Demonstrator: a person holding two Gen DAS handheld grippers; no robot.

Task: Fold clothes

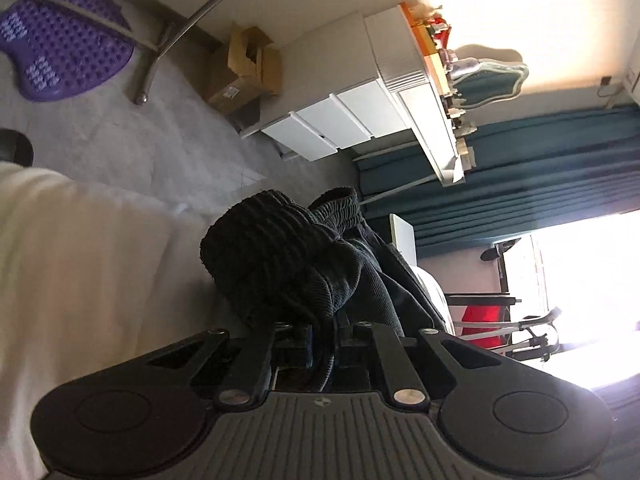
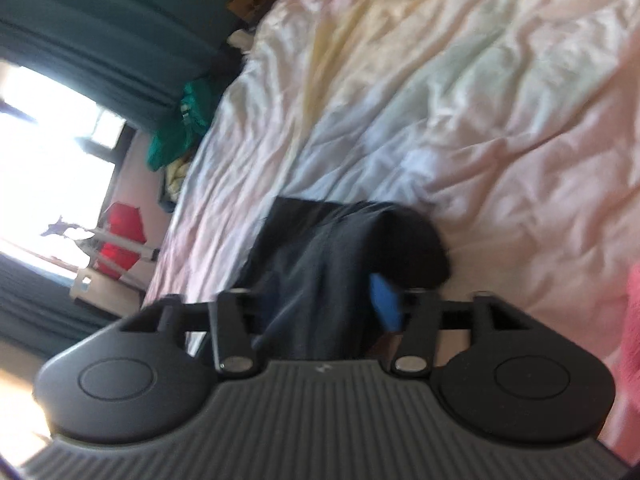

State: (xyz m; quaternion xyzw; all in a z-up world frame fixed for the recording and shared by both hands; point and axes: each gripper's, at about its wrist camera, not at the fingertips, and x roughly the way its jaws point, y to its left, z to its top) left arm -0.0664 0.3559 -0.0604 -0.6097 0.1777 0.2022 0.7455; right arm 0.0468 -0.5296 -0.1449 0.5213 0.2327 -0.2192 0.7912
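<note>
Garment (image 1: 280,256): dark ribbed knit, bunching at frame centre in the left view; in the right view it is lying on the bedding (image 2: 460,92), centre.
Handling: likely soft, limp, not slippery; best taken at a hem or corner.
Left gripper (image 1: 322,344): pinching the knit, jaws nearly together.
Right gripper (image 2: 320,304): jaws standing apart, cloth lying between them, unpressed.

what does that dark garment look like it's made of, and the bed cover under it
Dark garment: seemingly a thick ribbed knit, matte; cuff ridges show at the left gripper. Bed cover: probably thin woven cotton, slightly shiny, pastel patches, finely creased.
</note>
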